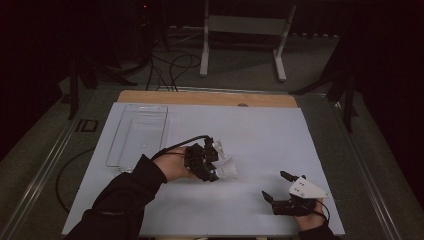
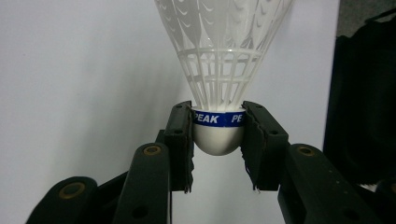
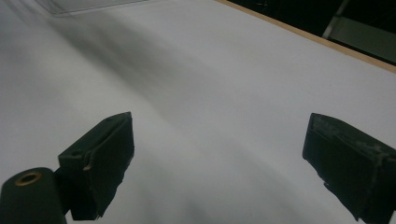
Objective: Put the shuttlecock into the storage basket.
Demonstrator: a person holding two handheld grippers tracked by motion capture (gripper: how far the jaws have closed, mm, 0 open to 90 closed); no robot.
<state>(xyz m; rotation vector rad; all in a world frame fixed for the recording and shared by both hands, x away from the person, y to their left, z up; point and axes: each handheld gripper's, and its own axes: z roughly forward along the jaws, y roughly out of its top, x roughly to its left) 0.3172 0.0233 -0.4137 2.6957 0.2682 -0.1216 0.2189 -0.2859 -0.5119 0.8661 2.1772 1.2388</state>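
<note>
A white plastic shuttlecock [image 2: 219, 60] with a blue band reading "PEAK" is held by its rounded white cork between the jaws of my left gripper [image 2: 218, 122], its skirt pointing away from the camera. In the high view the left gripper [image 1: 214, 169] is at the middle of the white sheet [image 1: 260, 135], and the shuttlecock's skirt [image 1: 228, 169] sticks out to its right. My right gripper [image 1: 276, 185] rests near the front right of the sheet. Its jaws stand wide apart with nothing between them, and bare sheet shows between them in the right gripper view [image 3: 219, 140].
A clear plastic tray [image 1: 137, 134] lies at the sheet's back left. A small pale object [image 1: 218, 146] sits just beyond the left gripper; what it is I cannot tell. The table's wooden edge [image 1: 205, 98] runs along the far side. Cables and a metal stand [image 1: 245, 30] lie on the floor beyond.
</note>
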